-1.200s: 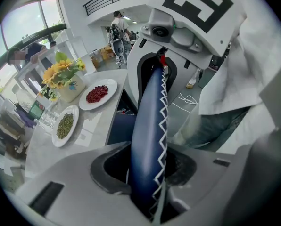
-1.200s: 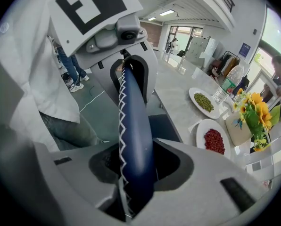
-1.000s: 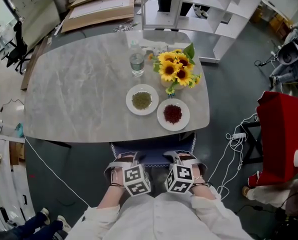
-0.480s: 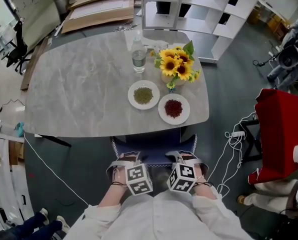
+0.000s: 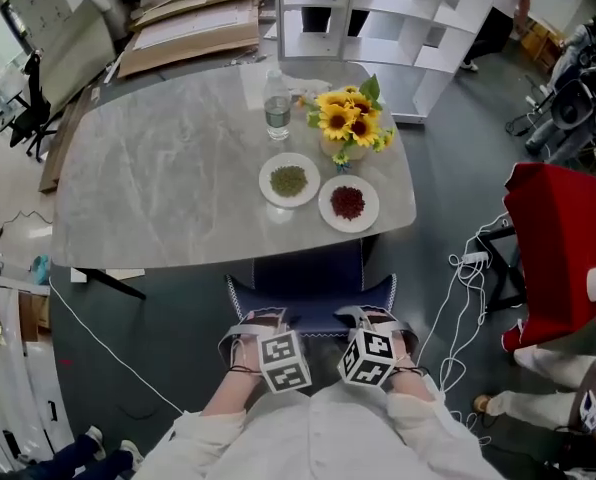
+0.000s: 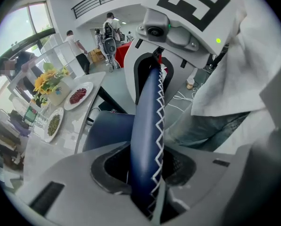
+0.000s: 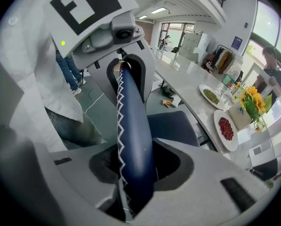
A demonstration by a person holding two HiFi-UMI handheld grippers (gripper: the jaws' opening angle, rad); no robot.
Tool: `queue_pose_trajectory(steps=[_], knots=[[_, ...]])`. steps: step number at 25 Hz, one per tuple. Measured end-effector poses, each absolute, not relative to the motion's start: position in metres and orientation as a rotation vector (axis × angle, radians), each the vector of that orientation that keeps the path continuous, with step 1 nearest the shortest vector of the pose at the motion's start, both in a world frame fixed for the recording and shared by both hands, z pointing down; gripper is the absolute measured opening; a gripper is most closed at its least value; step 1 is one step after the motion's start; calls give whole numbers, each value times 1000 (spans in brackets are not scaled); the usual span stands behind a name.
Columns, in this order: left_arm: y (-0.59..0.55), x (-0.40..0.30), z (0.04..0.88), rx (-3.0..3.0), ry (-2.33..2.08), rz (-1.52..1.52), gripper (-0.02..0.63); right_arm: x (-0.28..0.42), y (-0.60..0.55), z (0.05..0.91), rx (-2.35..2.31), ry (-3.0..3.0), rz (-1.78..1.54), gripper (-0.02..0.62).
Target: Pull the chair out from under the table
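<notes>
A dark blue chair (image 5: 310,288) with white zigzag stitching stands at the near edge of the grey marble table (image 5: 158,183), its seat partly out from under the top. My left gripper (image 5: 261,320) is shut on the top edge of the chair back (image 6: 147,126), left of centre. My right gripper (image 5: 368,318) is shut on the same chair back (image 7: 133,140), right of centre. Both point steeply down, and each gripper view shows the padded edge pinched between the jaws.
On the table stand a water bottle (image 5: 277,106), a vase of sunflowers (image 5: 349,126), a plate of green beans (image 5: 289,180) and a plate of red berries (image 5: 348,203). White shelving (image 5: 378,18) is behind. A red-draped stand (image 5: 563,248) and white cables (image 5: 468,278) lie right.
The chair has slid out toward me with both grippers holding its back; more of the blue seat shows beyond the table edge, and the table sits farther away in the head view.
</notes>
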State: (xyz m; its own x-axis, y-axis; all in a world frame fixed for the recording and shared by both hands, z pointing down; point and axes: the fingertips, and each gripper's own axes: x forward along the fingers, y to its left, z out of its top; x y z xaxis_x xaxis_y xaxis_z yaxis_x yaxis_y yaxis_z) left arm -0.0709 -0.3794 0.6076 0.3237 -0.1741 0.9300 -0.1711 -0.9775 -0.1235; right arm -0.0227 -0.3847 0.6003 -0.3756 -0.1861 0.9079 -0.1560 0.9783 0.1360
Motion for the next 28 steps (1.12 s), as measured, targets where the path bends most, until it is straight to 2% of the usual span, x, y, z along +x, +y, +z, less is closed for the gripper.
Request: queue_pose_trajectory(steps=[9,28], knots=[[-344,-76,609,-2547,268,-1800,144,-28,-346,602,250,-1961,0,127],[-240,-42,605,-2589,460,-1868,146,6,-247,597,128,-1990,-106,127]])
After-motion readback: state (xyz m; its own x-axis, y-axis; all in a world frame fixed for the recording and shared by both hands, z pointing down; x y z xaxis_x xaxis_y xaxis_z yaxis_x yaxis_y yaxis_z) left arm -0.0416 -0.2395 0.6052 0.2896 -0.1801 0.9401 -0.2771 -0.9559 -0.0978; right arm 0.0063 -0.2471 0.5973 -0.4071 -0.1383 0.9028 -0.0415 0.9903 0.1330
